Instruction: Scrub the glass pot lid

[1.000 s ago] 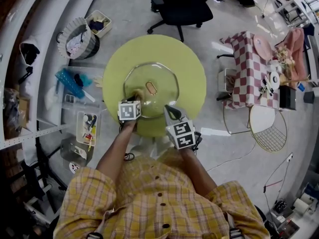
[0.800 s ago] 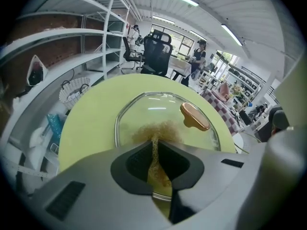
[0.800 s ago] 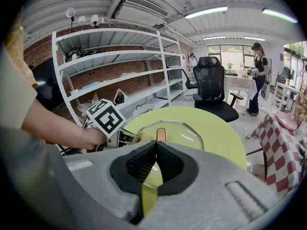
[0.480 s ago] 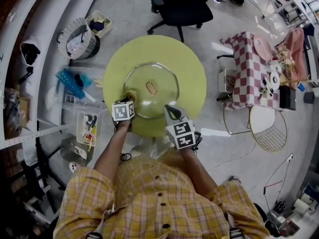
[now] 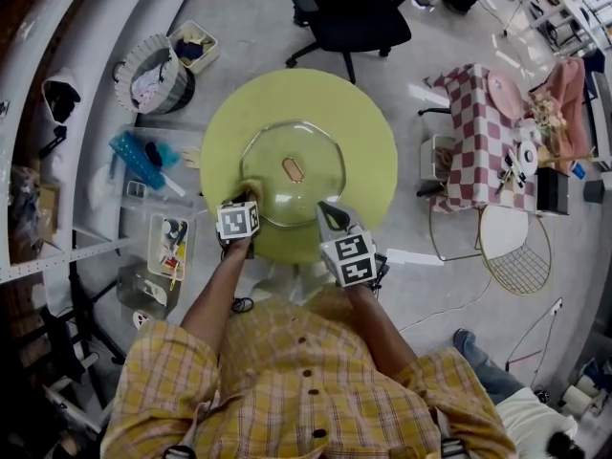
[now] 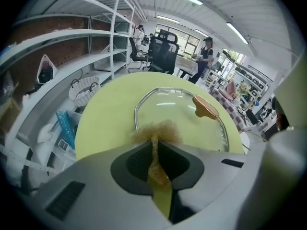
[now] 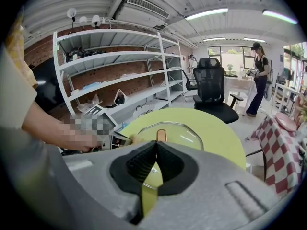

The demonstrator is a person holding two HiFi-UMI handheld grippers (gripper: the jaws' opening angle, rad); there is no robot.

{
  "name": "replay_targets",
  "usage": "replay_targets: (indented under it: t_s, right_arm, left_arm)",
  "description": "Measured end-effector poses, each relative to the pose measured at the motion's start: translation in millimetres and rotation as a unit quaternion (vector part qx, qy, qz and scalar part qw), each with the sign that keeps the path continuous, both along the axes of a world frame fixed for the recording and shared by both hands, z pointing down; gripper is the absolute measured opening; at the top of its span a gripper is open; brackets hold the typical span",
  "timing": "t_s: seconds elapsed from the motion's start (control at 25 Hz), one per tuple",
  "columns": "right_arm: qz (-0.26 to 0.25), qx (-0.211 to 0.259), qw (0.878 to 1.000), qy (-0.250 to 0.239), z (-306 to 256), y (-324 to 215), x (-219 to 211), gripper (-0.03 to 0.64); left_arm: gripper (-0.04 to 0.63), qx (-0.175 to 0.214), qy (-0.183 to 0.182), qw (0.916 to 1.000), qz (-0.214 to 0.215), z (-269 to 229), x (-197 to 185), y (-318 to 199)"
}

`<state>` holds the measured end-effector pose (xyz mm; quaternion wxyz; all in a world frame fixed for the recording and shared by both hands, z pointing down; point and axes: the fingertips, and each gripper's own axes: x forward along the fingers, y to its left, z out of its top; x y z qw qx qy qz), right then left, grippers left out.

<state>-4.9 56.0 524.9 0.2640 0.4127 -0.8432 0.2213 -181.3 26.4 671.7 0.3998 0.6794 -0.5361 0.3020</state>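
The glass pot lid (image 5: pixel 308 185) lies flat in the middle of the round yellow-green table (image 5: pixel 368 132), its tan handle (image 5: pixel 293 169) on top. My left gripper (image 5: pixel 248 195) is shut on a golden wire scrubber (image 6: pixel 159 130), which rests against the lid's near-left rim (image 6: pixel 136 116). In the left gripper view the lid (image 6: pixel 180 110) and its handle (image 6: pixel 205 107) lie just ahead. My right gripper (image 5: pixel 331 214) hovers at the lid's near-right edge, shut with nothing in it. The right gripper view shows the lid (image 7: pixel 178 131) past the closed fingertips (image 7: pixel 154 145).
A black office chair (image 5: pixel 346 12) stands beyond the table. A checkered side table (image 5: pixel 478 132) with clutter and a wire rack (image 5: pixel 516 247) are at the right. Baskets (image 5: pixel 153 73), bins (image 5: pixel 170 247) and shelving (image 5: pixel 57 113) line the left. A person (image 6: pixel 206 56) stands far back.
My left gripper has slid a little left and back toward me with the scrubber, from over the glass to the lid's near-left rim. The right gripper has stayed put.
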Motion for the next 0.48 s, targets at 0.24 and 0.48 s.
replay_targets:
  t_s: [0.24, 0.48]
  right_arm:
    - [-0.002, -0.002, 1.000, 0.000, 0.8, 1.1, -0.2, -0.002]
    - [-0.004, -0.003, 1.000, -0.002, 2.2, 3.8, -1.4, -0.002]
  left_arm:
    - [0.038, 0.006, -0.005, 0.9998, 0.019, 7.9, 11.4, 8.8]
    - [0.038, 0.013, -0.003, 0.9990, 0.042, 5.7, 30.4, 18.6]
